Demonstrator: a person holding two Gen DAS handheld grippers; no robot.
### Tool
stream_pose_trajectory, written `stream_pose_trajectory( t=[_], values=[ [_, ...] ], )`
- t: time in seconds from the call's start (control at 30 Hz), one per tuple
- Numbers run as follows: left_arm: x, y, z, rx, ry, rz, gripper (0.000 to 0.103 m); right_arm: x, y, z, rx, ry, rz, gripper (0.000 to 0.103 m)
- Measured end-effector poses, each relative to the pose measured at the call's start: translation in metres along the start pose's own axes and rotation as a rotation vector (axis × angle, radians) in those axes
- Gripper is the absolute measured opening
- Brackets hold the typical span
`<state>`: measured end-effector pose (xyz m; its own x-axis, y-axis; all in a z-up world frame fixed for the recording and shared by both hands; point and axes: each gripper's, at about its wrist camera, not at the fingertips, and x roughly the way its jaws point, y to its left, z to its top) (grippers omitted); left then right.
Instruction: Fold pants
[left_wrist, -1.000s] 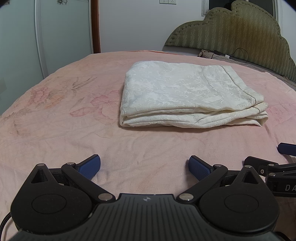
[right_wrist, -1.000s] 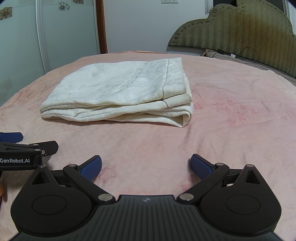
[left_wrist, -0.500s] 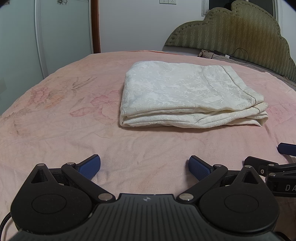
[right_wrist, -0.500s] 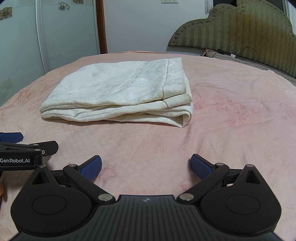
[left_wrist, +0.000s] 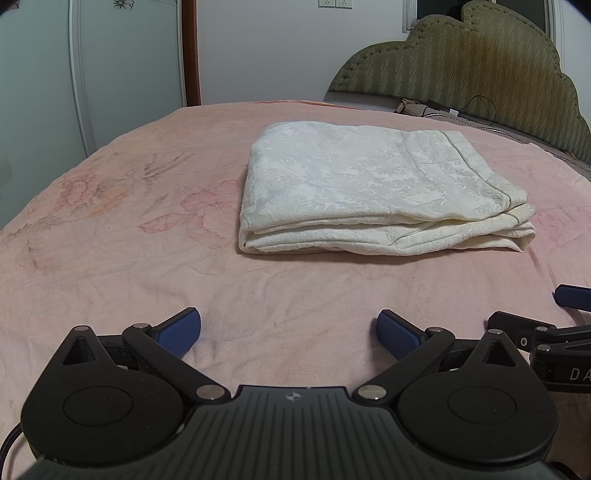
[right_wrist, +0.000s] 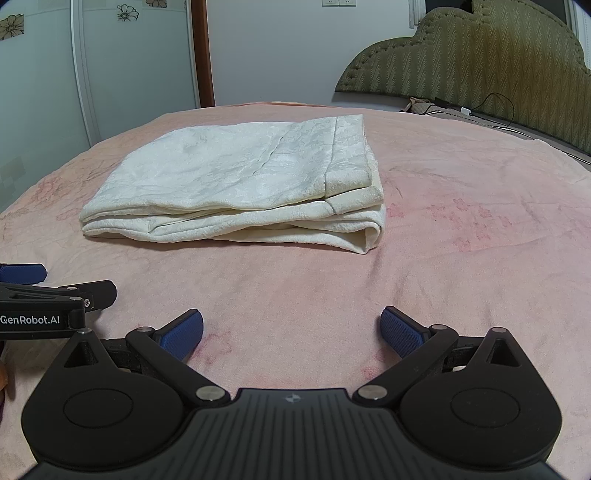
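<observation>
Cream-white pants (left_wrist: 373, 188) lie folded into a flat rectangular stack on the pink bedspread (left_wrist: 122, 236); the right wrist view shows the same pants (right_wrist: 240, 184) with the hem band at their right end. My left gripper (left_wrist: 289, 332) hovers low over the spread, short of the stack, open and empty. My right gripper (right_wrist: 291, 330) is likewise open and empty, a little back from the stack's near edge. Each gripper's blue-tipped finger shows at the edge of the other's view.
A padded olive headboard (left_wrist: 480, 66) rises at the far right, with a cable and small items (right_wrist: 465, 110) at its foot. Pale wardrobe doors (right_wrist: 44, 81) and a wooden door frame stand beyond the bed's far left. Pink spread surrounds the stack.
</observation>
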<state>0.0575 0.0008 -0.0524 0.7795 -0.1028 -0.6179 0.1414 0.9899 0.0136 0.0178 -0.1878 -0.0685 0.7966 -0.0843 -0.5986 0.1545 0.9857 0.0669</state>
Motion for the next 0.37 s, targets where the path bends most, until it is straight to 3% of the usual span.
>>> stream_pose_trajectory(
  t=[0.37],
  values=[
    [0.0002,0.0006,0.0003,-0.002,0.0,-0.002,0.103,-0.0001,-0.0001,0.0,0.0,0.0,0.0,0.103]
  ],
)
